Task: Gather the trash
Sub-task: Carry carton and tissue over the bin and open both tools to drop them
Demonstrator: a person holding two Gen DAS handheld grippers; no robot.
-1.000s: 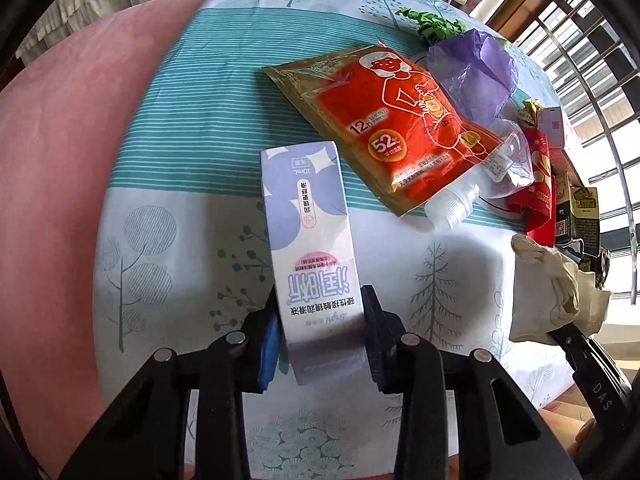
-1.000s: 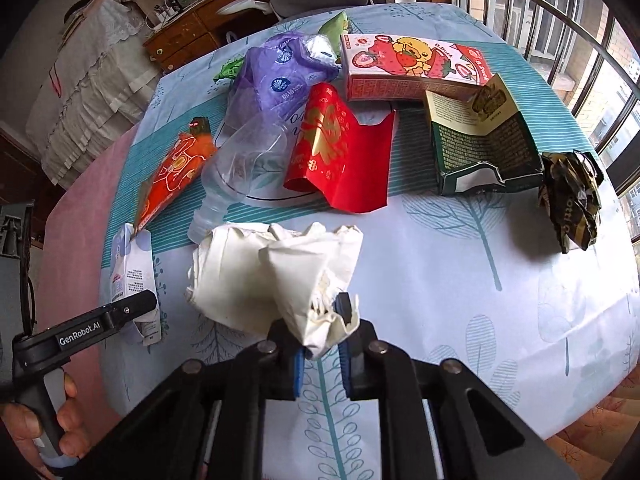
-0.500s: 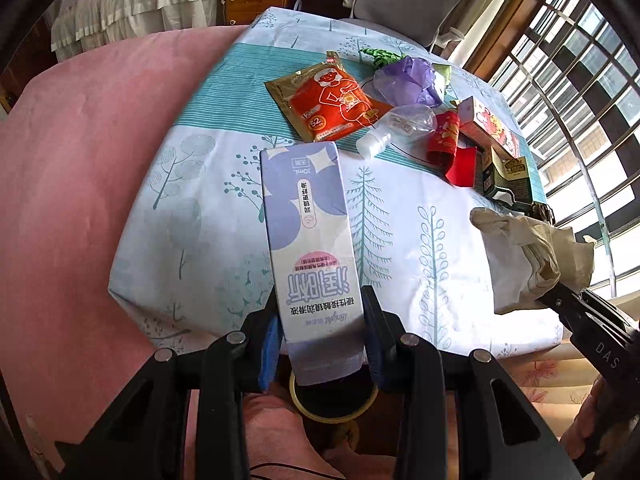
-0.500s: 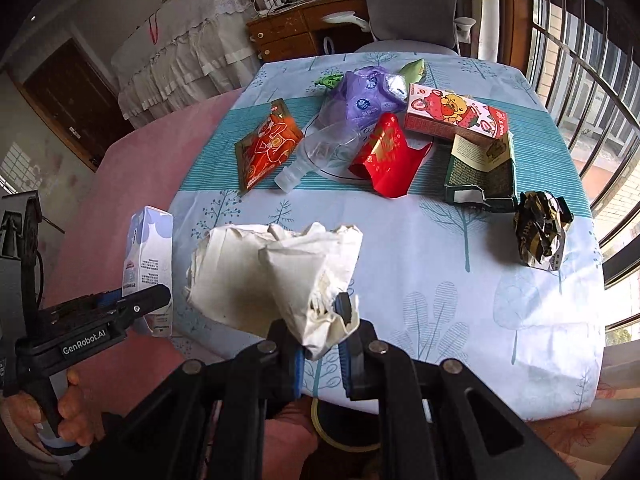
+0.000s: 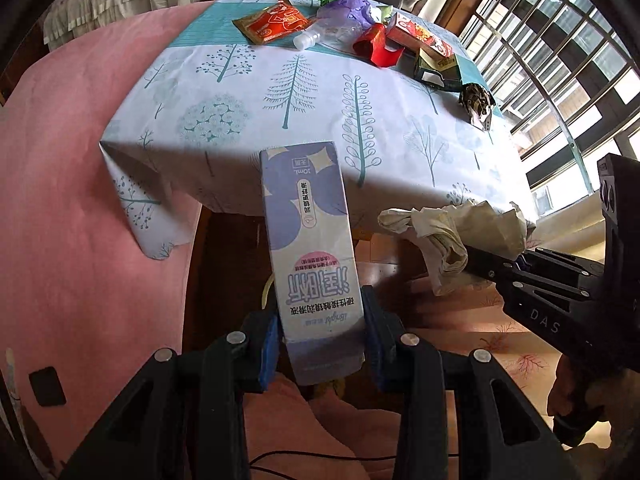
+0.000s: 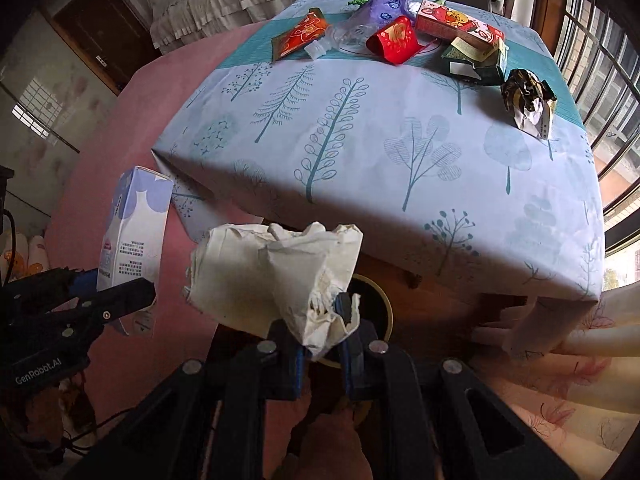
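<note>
My left gripper [image 5: 320,340] is shut on a tall purple-and-white carton [image 5: 308,248], held off the table's near edge; the carton also shows in the right wrist view [image 6: 136,240]. My right gripper [image 6: 322,344] is shut on a crumpled cream paper wad [image 6: 276,272], also seen in the left wrist view [image 5: 452,232]. Both are held below and in front of the table, above a round bin rim [image 6: 380,308] partly hidden by the wad.
The table with a tree-print cloth [image 6: 380,152] carries an orange sachet [image 6: 300,34], a clear bottle [image 6: 344,34], a red packet [image 6: 396,40], a purple bag [image 6: 384,2], boxes [image 6: 460,26] and a crumpled dark wrapper [image 6: 528,100]. A pink sofa [image 5: 80,160] lies left.
Both grippers have pulled back and down off the table with the carton and paper wad; the table's front edge and the bin beneath now show.
</note>
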